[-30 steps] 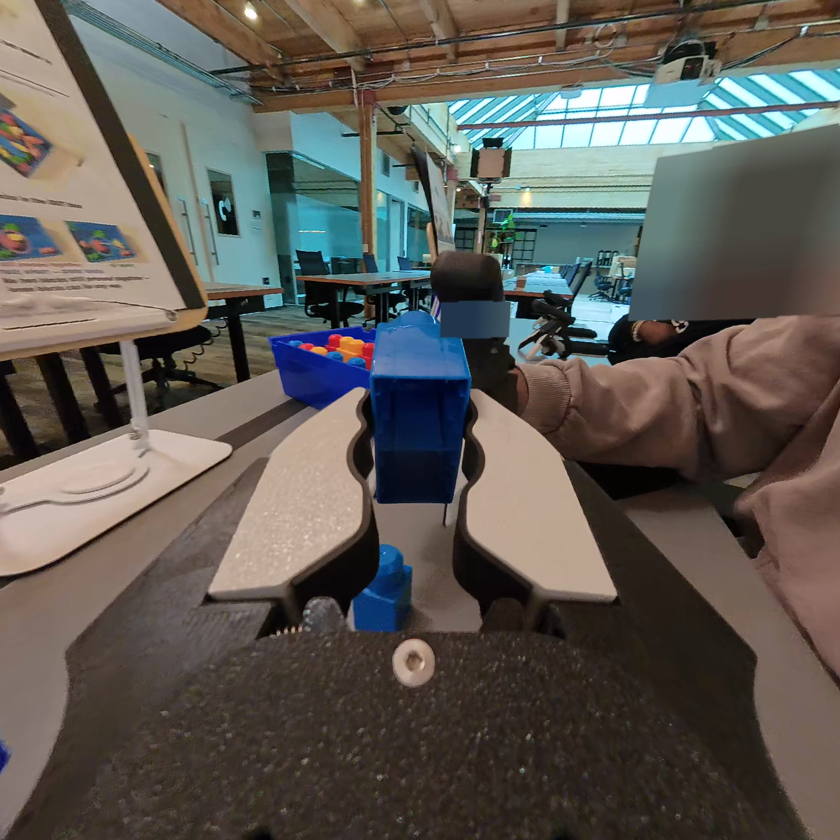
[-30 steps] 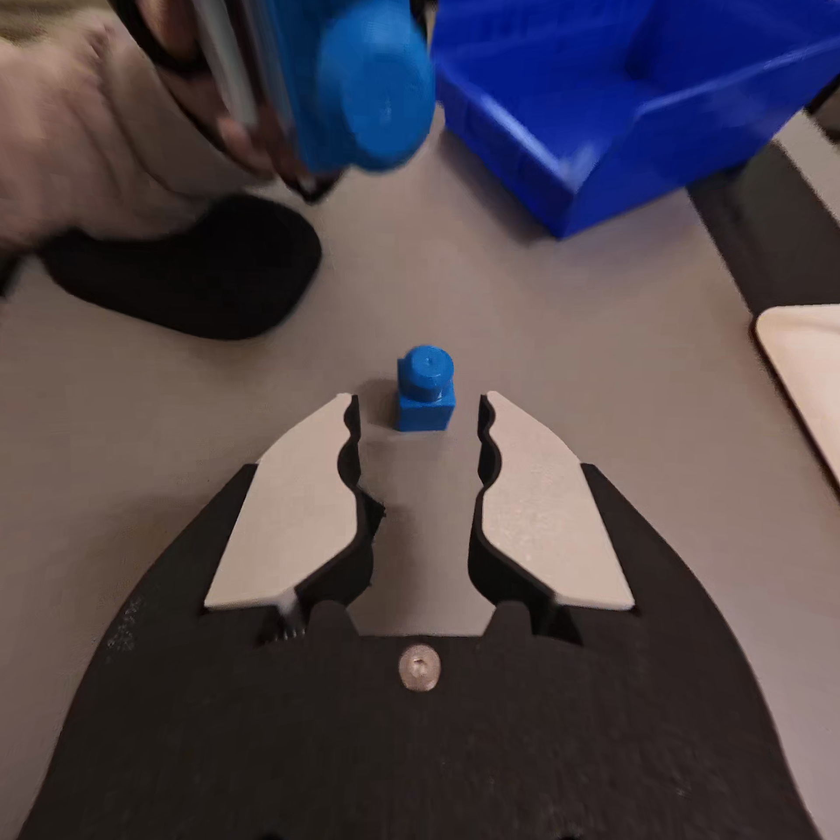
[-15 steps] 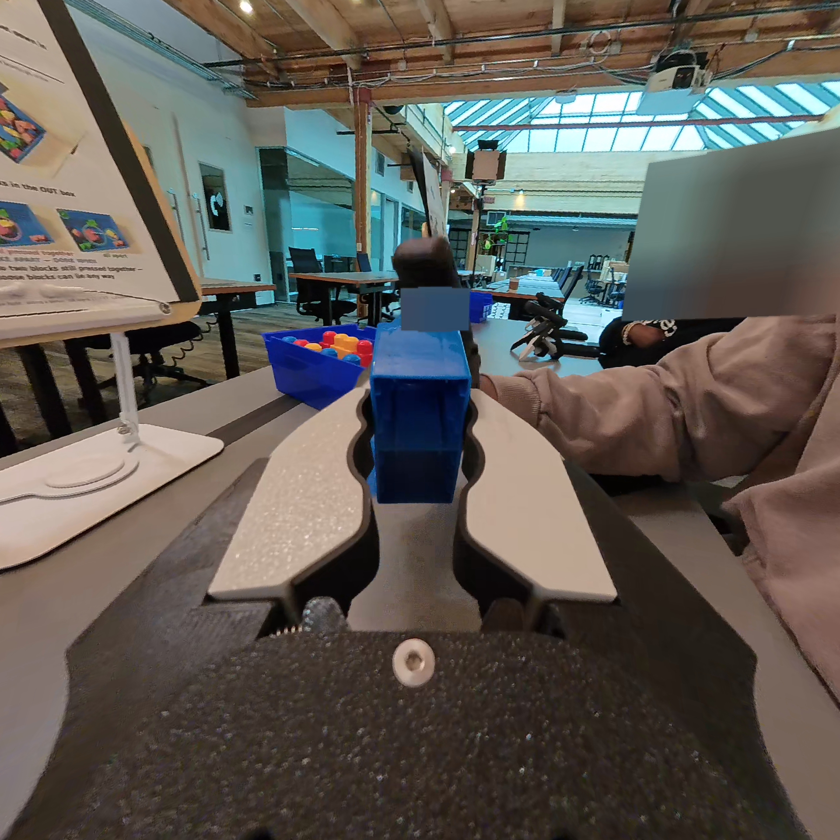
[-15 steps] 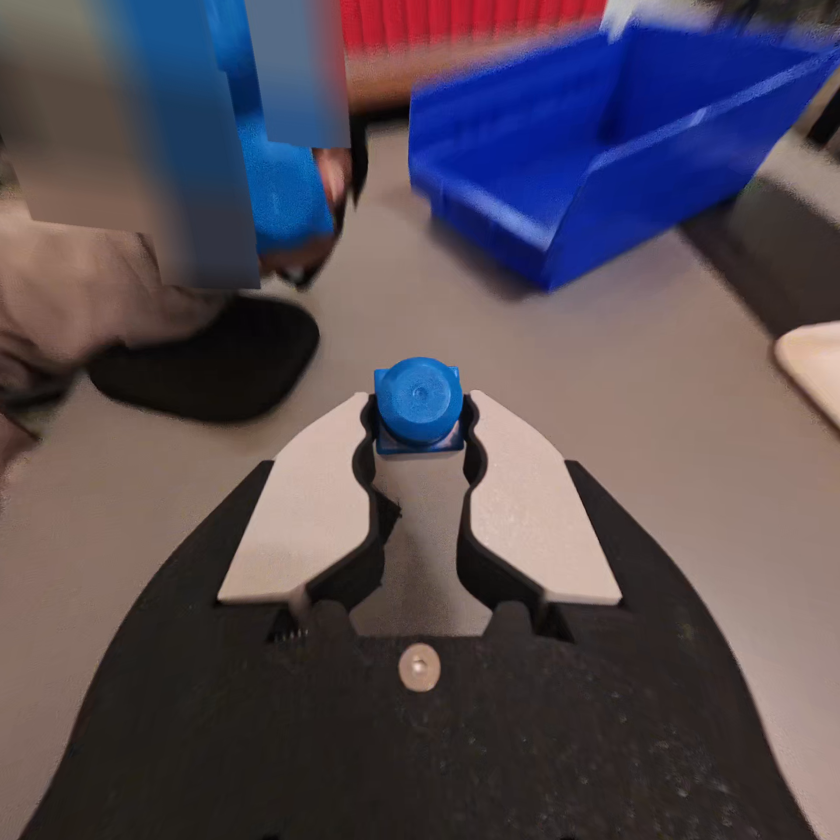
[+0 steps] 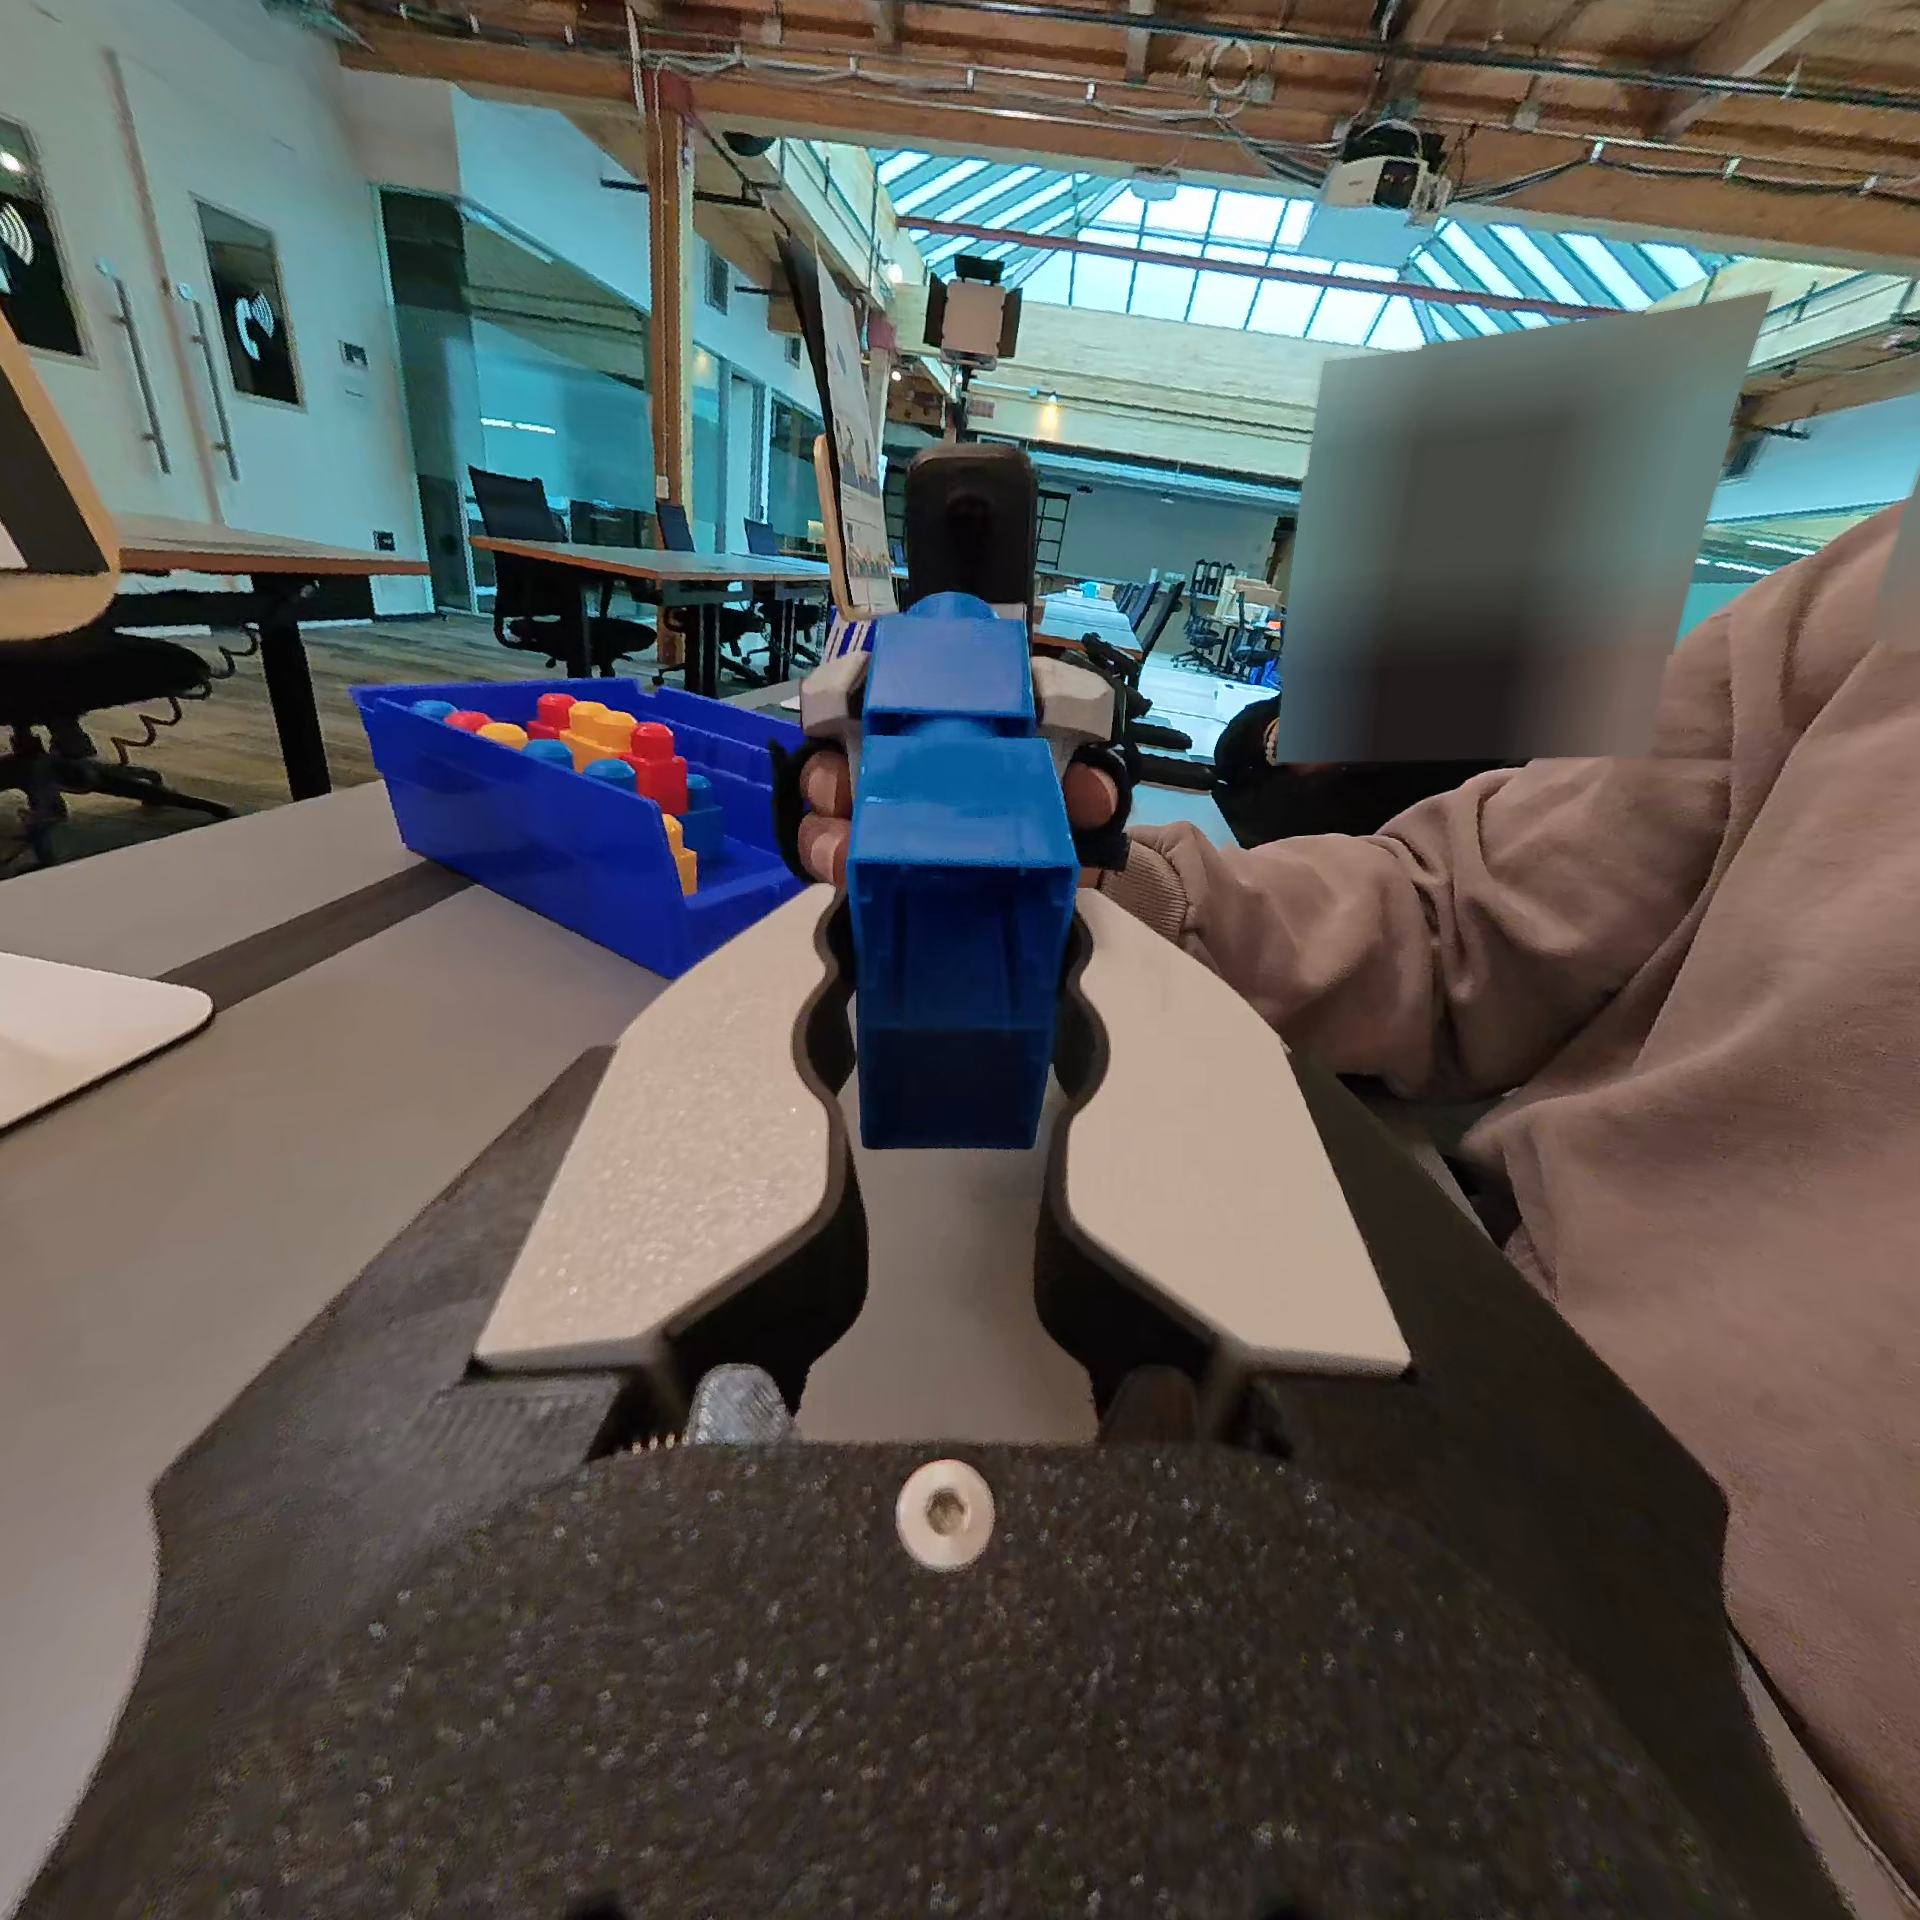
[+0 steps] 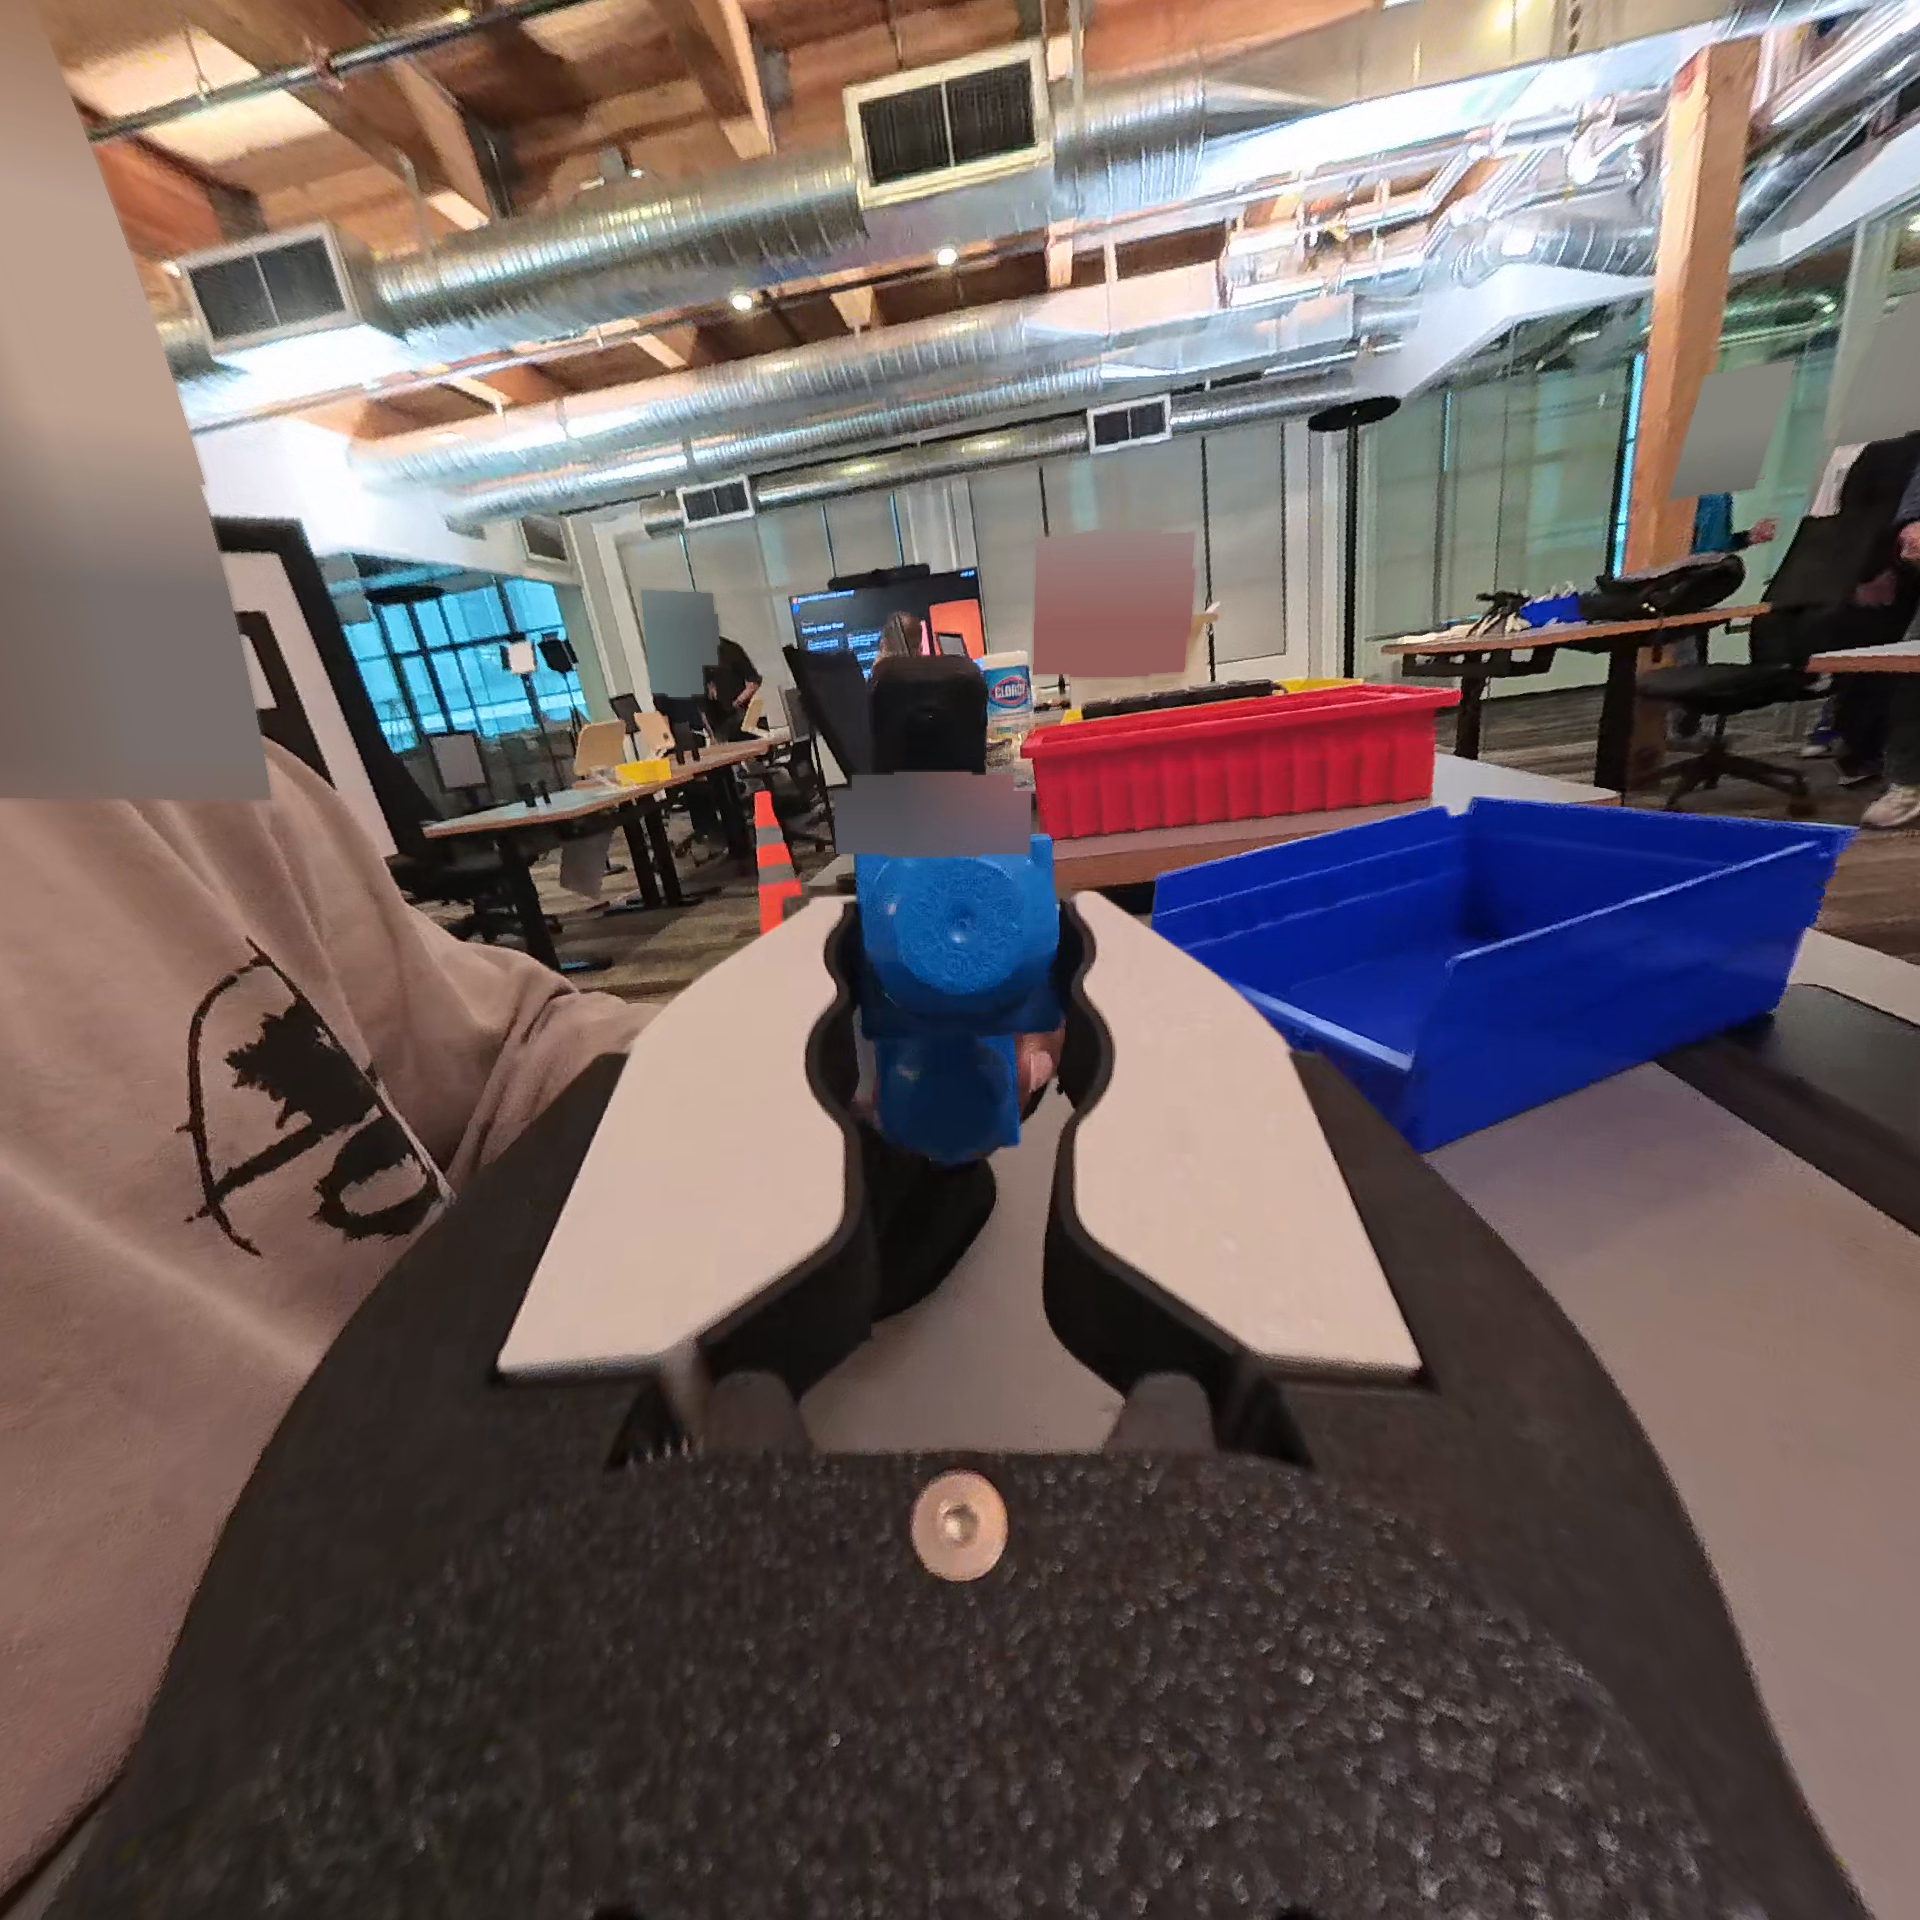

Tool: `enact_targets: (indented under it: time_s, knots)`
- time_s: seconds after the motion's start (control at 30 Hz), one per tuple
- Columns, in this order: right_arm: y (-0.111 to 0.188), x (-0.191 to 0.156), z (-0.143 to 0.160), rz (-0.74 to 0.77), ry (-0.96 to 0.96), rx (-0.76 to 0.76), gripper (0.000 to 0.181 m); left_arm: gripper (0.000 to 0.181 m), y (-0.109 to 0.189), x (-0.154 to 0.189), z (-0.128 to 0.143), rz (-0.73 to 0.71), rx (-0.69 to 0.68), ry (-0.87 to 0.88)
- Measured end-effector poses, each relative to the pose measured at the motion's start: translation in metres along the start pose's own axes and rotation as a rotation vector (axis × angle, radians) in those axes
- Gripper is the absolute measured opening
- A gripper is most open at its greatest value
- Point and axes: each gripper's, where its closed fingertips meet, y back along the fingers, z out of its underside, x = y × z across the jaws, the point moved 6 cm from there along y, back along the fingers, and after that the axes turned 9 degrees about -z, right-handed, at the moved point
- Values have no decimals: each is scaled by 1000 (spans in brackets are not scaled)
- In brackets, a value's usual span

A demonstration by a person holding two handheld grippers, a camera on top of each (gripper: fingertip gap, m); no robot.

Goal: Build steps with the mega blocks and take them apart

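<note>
My left gripper (image 5: 956,925) is shut on a large blue block (image 5: 961,935) and holds it above the grey table (image 5: 312,1091), open underside toward the camera. My right gripper (image 6: 956,920) is shut on a small blue one-stud block (image 6: 951,935), stud toward its camera. In the left wrist view the small block (image 5: 945,665) sits right at the far end of the large block, between the right gripper's grey fingers (image 5: 1075,696). In the right wrist view the large block (image 6: 940,1096) shows just below the small one. I cannot tell whether the two blocks are joined.
A blue bin (image 5: 561,842) with several red, yellow and blue blocks stands at the back left. An empty blue bin (image 6: 1507,956) stands to the right, with a red bin (image 6: 1236,769) behind it. The person's sleeve (image 5: 1455,935) and a white stand base (image 5: 73,1029) flank the grippers.
My right gripper closed on the small blue block on the table, lifted it and brought it up against the large block. My left gripper kept its hold and turned slightly.
</note>
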Motion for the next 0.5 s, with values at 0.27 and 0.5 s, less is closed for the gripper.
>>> enact_targets:
  time_s: [0.27,0.5]
  knots:
    - [-5,-1,20,-13,-12,-202,35,36,1,0,11,21,-95,12]
    - [-2,-4,32,-51,8,-378,35,36,-5,3,36,49,-281,-26]
